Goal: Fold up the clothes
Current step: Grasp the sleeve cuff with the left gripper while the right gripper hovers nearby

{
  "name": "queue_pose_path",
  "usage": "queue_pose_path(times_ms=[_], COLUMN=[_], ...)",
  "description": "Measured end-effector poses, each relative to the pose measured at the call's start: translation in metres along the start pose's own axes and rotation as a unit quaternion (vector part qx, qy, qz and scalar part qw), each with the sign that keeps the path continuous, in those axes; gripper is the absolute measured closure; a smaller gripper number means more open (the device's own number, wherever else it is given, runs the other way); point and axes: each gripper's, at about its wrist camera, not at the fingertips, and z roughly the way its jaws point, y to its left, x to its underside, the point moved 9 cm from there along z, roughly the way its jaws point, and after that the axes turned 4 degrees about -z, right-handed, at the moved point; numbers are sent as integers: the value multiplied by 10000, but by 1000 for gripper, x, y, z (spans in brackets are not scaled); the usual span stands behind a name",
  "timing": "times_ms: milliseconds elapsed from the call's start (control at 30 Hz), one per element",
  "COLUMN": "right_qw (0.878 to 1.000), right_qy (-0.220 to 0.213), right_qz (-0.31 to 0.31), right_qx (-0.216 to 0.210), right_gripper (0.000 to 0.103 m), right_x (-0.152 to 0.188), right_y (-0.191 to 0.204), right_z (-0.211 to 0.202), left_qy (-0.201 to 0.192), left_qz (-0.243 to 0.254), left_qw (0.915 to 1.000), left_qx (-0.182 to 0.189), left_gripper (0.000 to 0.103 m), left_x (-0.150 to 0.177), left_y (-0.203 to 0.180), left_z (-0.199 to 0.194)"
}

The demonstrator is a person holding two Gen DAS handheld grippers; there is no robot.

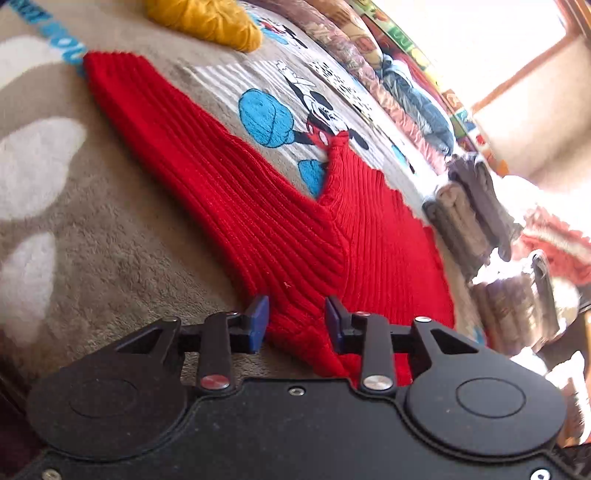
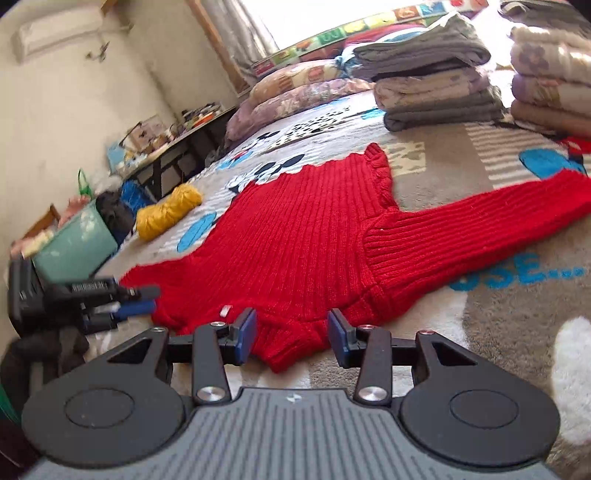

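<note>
A red ribbed knit sweater [image 2: 295, 236] lies spread flat on a cartoon-print blanket [image 2: 498, 332], one sleeve stretched to the right. In the left wrist view the sweater [image 1: 258, 206] runs away from me with a sleeve reaching far left. My left gripper [image 1: 296, 325] is open, its blue pads on either side of the sweater's near edge. My right gripper [image 2: 291, 334] is open around the sweater's near hem. The left gripper also shows in the right wrist view [image 2: 138, 301] at the sweater's left corner.
A yellow garment [image 2: 168, 210] lies at the left; it also shows in the left wrist view [image 1: 207, 22]. Stacks of folded clothes [image 2: 436, 77] stand at the back right. A teal bin [image 2: 74, 247] and a cluttered low table [image 2: 177, 133] stand beyond the blanket's left edge.
</note>
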Motion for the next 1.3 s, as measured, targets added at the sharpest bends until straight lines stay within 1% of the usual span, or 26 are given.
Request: queue_pose_path(times_ms=[67, 133, 200, 267, 333, 367, 400, 433, 500, 600, 633, 667, 700, 733, 767, 800, 900, 1033, 1100, 1133, 1167, 1200, 1267, 1300], right_qw=[9956, 9865, 9744, 9594, 9471, 9447, 9432, 9413, 9360, 9287, 9295, 9307, 9308, 9281, 9248, 9207, 9129, 9073, 9079, 9080, 9075, 9069, 9046, 9033], right_qy=[-255, -485, -640, -742, -827, -864, -910, -969, -1081, -1270, -1337, -1402, -1470, -1550, -1629, -1704, -1885, -1935, -1928, -1929, -1940, -1950, -1971, -1981], right_qz=[902, 1565, 2153, 2716, 3097, 3160, 3190, 3230, 3349, 3483, 3437, 3376, 3342, 3381, 3433, 3506, 3616, 3733, 3721, 3719, 3726, 3736, 3779, 3803], right_qx=[-68, -55, 69, 158, 159, 155, 155, 146, 99, 16, 43, 105, 157, 181, 193, 179, 182, 31, 40, 37, 15, -3, -51, -85], right_gripper=[55, 52, 51, 50, 50, 50, 50, 50, 50, 50, 50, 50, 49, 49, 49, 48, 45, 44, 43, 43, 42, 41, 40, 40], right_x=[-10, -12, -7, -1, 3, 3, 3, 3, 3, -4, -8, -11, -15, -18, -20, -22, -28, -30, -31, -31, -32, -32, -31, -30], right_y=[-23, -47, -75, -101, -120, -126, -132, -139, -152, -173, -177, -183, -189, -197, -205, -211, -231, -245, -248, -249, -251, -252, -256, -257], right_z=[-4, -9, -11, -11, -13, -13, -14, -15, -17, -23, -26, -29, -33, -37, -41, -45, -58, -66, -70, -72, -75, -78, -83, -85], left_qy=[-263, -383, -412, -384, -301, -360, -363, -359, -256, 22, 86, 101, 112, 122, 67, 5, -84, -227, -326, -377, -385, -353, -319, -312], left_qz=[96, 366, 709, 1080, 1495, 1851, 2248, 2644, 3378, 4251, 4472, 4756, 5044, 5325, 5677, 6026, 6724, 7164, 7388, 7463, 7522, 7550, 7576, 7610], left_qw=[9996, 9985, 9966, 9934, 9883, 9820, 9737, 9637, 9409, 9052, 8944, 8796, 8634, 8463, 8231, 7977, 7394, 6962, 6717, 6628, 6559, 6528, 6499, 6460], left_qx=[106, 101, -2, -102, 18, 63, 71, 75, 46, 54, 62, 23, -21, -65, -132, -230, -338, -396, -441, -478, -499, -502, -505, -519], left_gripper=[46, 42, 33, 17, 16, 16, 16, 16, 16, 16, 16, 16, 16, 16, 16, 16, 16, 17, 17, 17, 18, 18, 20, 20], left_x=[-6, -4, 2, 10, 22, 30, 41, 53, 82, 128, 141, 155, 168, 181, 195, 209, 247, 277, 290, 295, 299, 303, 308, 310], left_y=[-11, -23, -33, -44, -60, -72, -83, -95, -118, -147, -156, -165, -173, -182, -190, -198, -219, -246, -258, -263, -268, -273, -281, -284], left_z=[-10, -14, -12, -8, -1, 1, 3, 6, 19, 42, 49, 56, 63, 70, 75, 82, 103, 123, 132, 137, 141, 146, 152, 155])
